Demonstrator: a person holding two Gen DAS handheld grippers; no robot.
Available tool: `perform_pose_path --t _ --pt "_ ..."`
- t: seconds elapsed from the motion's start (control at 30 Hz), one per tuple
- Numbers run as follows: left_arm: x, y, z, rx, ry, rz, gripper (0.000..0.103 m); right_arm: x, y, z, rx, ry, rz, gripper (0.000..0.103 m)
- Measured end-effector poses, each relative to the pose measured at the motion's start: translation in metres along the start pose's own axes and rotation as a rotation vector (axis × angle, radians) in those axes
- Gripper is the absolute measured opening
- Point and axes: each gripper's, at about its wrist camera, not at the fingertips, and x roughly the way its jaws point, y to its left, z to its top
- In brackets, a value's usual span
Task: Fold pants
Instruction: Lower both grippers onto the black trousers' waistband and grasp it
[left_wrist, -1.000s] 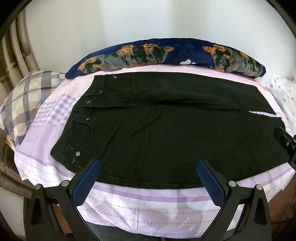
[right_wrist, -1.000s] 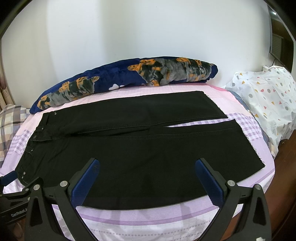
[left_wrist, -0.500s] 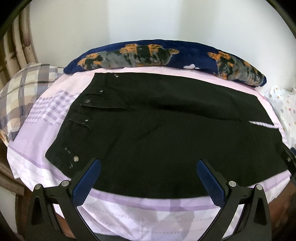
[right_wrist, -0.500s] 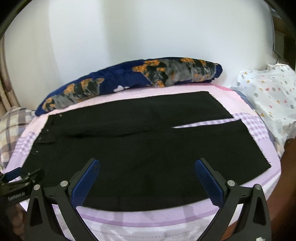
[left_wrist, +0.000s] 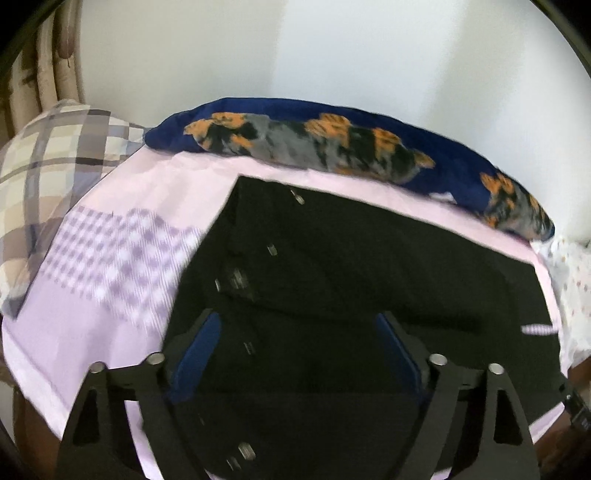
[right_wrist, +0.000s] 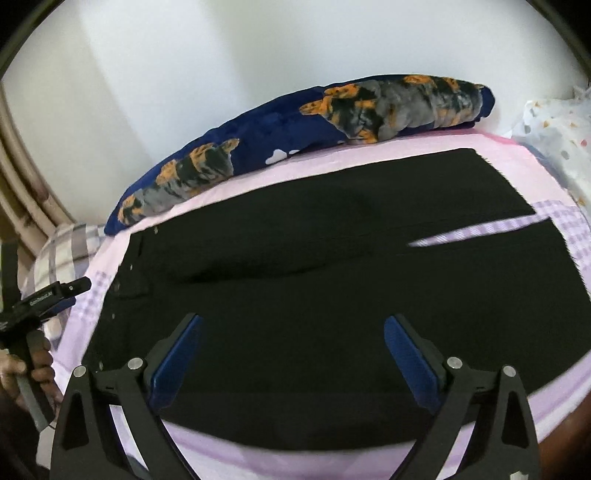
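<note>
1. L gripper (left_wrist: 299, 354) pitched down over waist end of pants (left_wrist: 369, 314); fingers (left_wrist: 199, 350) closing, spread, nothing pinched.
2. R gripper (right_wrist: 291, 358) angled down over legs; fingers (right_wrist: 177, 362) spread wide, empty.
3. Counted: 1 black pants, flat on bed (right_wrist: 369, 454); 1 blue blanket roll (left_wrist: 332, 144) behind.

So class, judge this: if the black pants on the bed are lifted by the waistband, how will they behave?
The black pants lie flat and draped, so probably floppy; the legs would hang. Thick seams and rivets suggest denim, fairly heavy. On the smooth sheet they may slide.
</note>
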Motion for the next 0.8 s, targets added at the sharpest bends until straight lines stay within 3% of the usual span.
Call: perform_pose_path --t 0.17,0.3,0.53,0.63,0.7,0.8 --pt "0.043 0.034 0.045 -0.044 0.067 -0.107 0.054 0.023 0.010 0.031 -0.016 0.014 -0.002 0.097" --pt "0.088 0.063 0.071 -0.117 0.141 -0.174 0.050 0.048 0.021 0.050 -0.039 0.028 -0.004 0.097" --pt "0.136 0.099 0.089 -0.199 0.232 -0.266 0.047 0.092 0.035 0.058 -0.053 0.085 0.000 0.097" --pt "0.147 0.100 0.091 -0.191 0.264 -0.309 0.045 0.113 0.040 0.061 -0.051 0.110 0.004 0.097" --pt "0.151 0.097 0.093 -0.187 0.281 -0.355 0.038 0.124 0.045 0.064 -0.051 0.116 0.007 0.097" --pt "0.152 0.092 0.098 -0.179 0.286 -0.374 0.038 0.134 0.052 0.067 -0.060 0.113 0.017 0.097"
